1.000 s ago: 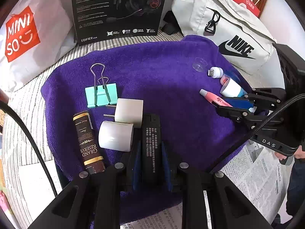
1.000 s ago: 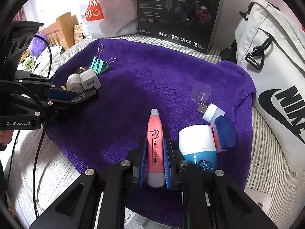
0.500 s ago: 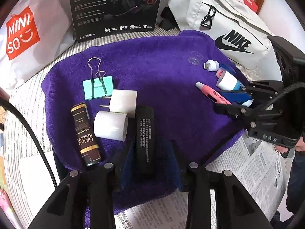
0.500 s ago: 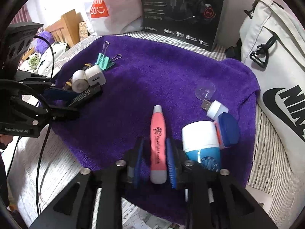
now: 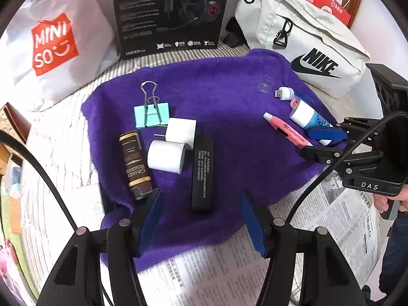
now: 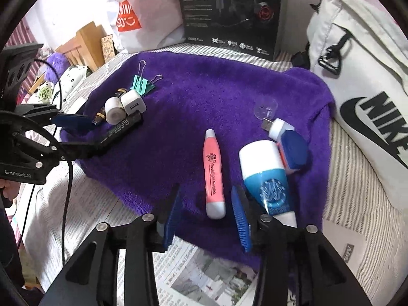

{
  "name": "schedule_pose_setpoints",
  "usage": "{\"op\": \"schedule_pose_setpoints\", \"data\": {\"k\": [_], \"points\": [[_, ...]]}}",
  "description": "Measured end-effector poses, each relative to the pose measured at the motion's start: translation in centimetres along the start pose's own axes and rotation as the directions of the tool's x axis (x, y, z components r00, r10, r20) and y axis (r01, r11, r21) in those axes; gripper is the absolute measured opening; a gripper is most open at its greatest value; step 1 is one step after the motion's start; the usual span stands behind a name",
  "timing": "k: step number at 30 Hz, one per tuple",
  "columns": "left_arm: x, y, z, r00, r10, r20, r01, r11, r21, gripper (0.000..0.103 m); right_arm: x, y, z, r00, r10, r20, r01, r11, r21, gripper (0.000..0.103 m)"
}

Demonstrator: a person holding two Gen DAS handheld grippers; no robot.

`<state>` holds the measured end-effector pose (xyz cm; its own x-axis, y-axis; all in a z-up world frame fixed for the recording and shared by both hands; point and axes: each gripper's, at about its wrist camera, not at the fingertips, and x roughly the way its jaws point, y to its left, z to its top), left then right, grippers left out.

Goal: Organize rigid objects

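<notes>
A purple towel (image 5: pixel 229 97) carries two groups of objects. On its left lie a black bar (image 5: pixel 202 173), two white chargers (image 5: pixel 167 156), a brown tube (image 5: pixel 135 165) and a teal binder clip (image 5: pixel 151 114). My left gripper (image 5: pixel 200 219) is open, and the black bar's near end lies loose between its fingers. On the right lie a pink pen (image 6: pixel 213 173), a white and blue bottle (image 6: pixel 265 176), a USB light (image 6: pixel 279 127) and a clear cap (image 6: pixel 265 107). My right gripper (image 6: pixel 206 216) is open around the pen's near end.
A black headset box (image 5: pixel 170 12), a Miniso bag (image 5: pixel 51 43) and a white Nike bag (image 5: pixel 306 43) stand behind the towel. Newspaper (image 5: pixel 255 267) lies under the towel's near edge. A striped sheet (image 6: pixel 357 191) covers the bed at the right.
Both grippers opened and pulled back. The left let go of the black bar beside the chargers. The right let go of the pink pen beside the bottle.
</notes>
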<state>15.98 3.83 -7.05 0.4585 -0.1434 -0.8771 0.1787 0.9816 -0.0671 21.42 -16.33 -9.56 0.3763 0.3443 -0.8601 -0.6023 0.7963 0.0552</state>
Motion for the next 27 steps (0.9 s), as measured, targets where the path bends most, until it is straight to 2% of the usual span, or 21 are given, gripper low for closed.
{"op": "schedule_pose_setpoints", "data": {"k": [4,6,8,10,11,15,18,22,27], "points": [[-1.0,-0.2,-0.8,0.999,0.034,0.014,-0.034,0.999,0.010,0.065,-1.2,-0.5,-0.7,1.000,-0.005,0.015,0.005,0.999,0.040,0.052],[-1.4,-0.1,-1.3,0.999,0.033,0.019,-0.033,0.999,0.003,0.070,-1.8,-0.8,-1.0,1.000,-0.005,0.022,0.004,0.998,0.065,0.055],[-1.9,0.0,-1.7,0.999,0.038,0.030,-0.038,0.999,-0.013,0.073,-2.4,-0.9,-1.4,1.000,-0.006,0.028,0.004,0.997,0.082,0.064],[-2.6,-0.1,-2.2,0.998,0.046,0.047,-0.045,0.999,-0.024,0.079,-2.9,-0.6,-1.8,0.999,-0.005,0.032,0.003,0.996,0.085,0.081],[-2.7,-0.1,-2.4,0.997,0.051,0.052,-0.050,0.998,-0.027,0.083,-3.1,-0.3,-2.0,0.999,-0.021,0.034,0.018,0.997,0.081,0.084],[-4.0,-0.3,-3.3,0.994,0.075,0.080,-0.071,0.996,-0.057,0.086,-3.7,0.5,-2.8,0.999,-0.040,0.031,0.037,0.996,0.082,0.086],[-4.8,-0.2,-3.8,0.991,0.102,0.087,-0.093,0.990,-0.106,0.094,-4.7,0.9,-3.6,0.998,-0.054,0.037,0.050,0.994,0.100,0.096],[-6.5,-0.9,-4.4,0.983,0.142,0.120,-0.126,0.983,-0.132,0.095,-7.1,0.9,-4.9,0.993,-0.101,0.062,0.091,0.984,0.153,0.102],[-8.6,-2.0,-4.9,0.974,0.153,0.168,-0.123,0.977,-0.173,0.095,-10.2,0.5,-6.2,0.987,-0.121,0.110,0.090,0.963,0.254,0.103]]}}
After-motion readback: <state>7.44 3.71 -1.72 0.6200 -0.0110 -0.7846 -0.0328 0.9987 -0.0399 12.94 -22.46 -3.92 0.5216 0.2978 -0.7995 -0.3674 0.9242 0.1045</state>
